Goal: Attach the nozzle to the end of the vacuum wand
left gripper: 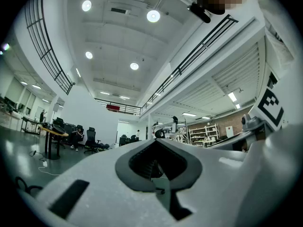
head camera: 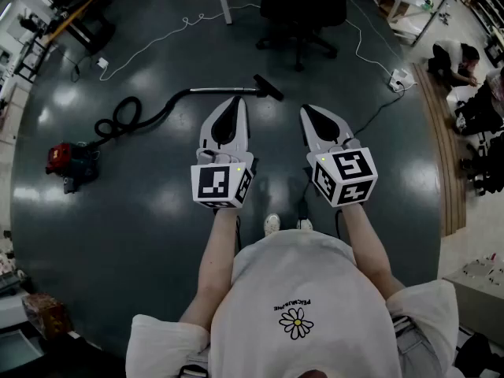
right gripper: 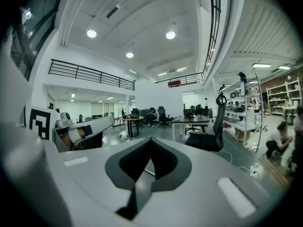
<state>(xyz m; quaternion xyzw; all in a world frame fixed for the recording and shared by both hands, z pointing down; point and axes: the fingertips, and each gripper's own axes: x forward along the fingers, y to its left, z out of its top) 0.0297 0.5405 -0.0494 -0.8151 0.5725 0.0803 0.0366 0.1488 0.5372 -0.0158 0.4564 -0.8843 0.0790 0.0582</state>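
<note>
Far off to the left of the left tongs, a red vacuum is sitting on the floor; its black hose is running to the shiny wand, which is lying just ahead of those tongs with the black nozzle at its end; the left tongs and the right tongs are both pinching tight shut and holding nothing; a black chair is standing further ahead of the right tongs.
</note>
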